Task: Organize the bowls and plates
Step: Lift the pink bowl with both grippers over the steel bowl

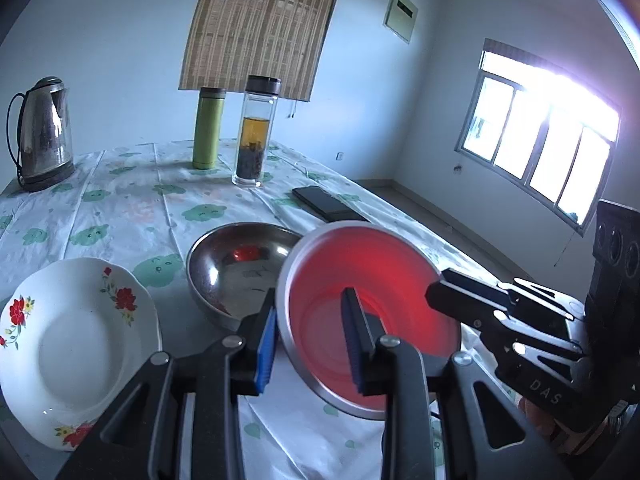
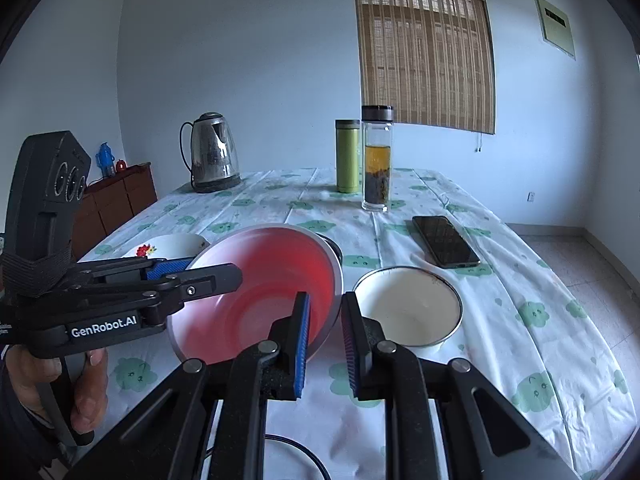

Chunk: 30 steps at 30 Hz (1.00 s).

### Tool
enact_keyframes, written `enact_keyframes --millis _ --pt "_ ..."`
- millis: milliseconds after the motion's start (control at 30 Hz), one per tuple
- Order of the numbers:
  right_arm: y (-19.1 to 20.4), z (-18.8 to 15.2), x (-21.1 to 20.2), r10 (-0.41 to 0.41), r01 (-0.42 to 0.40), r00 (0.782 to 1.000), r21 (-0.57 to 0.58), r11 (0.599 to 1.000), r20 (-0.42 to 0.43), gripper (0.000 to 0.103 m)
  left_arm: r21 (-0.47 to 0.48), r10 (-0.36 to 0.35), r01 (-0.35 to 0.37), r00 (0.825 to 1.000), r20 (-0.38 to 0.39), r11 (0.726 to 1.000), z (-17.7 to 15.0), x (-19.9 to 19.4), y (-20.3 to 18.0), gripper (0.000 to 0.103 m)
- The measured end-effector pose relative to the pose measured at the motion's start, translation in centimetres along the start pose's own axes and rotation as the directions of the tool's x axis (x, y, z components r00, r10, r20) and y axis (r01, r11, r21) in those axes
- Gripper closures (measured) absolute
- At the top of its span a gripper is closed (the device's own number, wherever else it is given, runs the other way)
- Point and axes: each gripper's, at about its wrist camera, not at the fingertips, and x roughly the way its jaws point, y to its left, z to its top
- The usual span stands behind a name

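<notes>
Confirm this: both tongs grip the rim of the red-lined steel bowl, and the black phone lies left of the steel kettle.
Wrong on the phone. The black phone lies right of the steel kettle, as the right wrist view shows. Both tongs do grip the red-lined steel bowl.

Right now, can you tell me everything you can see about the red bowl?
The red bowl is round, with a glowing red inside and a silvery, metal-looking rim and outside. It looks empty. It is tilted and lifted off the flowery tablecloth, just in front of the steel bowl. Both grippers hold it by the rim: the left gripper pinches one side, and the right gripper pinches the other.
</notes>
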Motion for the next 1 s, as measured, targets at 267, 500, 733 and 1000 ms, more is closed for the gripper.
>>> enact_keyframes --millis 267,500,733,1000 --pt "-0.2 0.4 -0.3 0.001 -0.001 1.0 -0.004 1.0 0.011 0.085 0.002 0.012 -0.012 1.0 0.015 1.0 1.1 -0.3 -0.5 0.076" --pt "-0.3 1.5 -0.5 0.001 0.0 0.999 -0.018 1.0 0.041 0.085 0.005 0.026 -0.026 0.999 0.036 1.0 3.0 -0.6 -0.6 0.076" --pt "-0.7 1.9 0.1 -0.003 0.004 0.998 -0.006 1.0 0.056 0.085 0.011 0.034 -0.035 0.998 0.056 0.999 3.9 0.3 -0.4 0.076" --pt "-1.1 2.3 1.2 -0.022 0.022 0.998 -0.007 1.0 0.054 0.085 0.028 0.057 -0.059 0.996 0.067 0.998 5.1 1.2 -0.6 0.076"
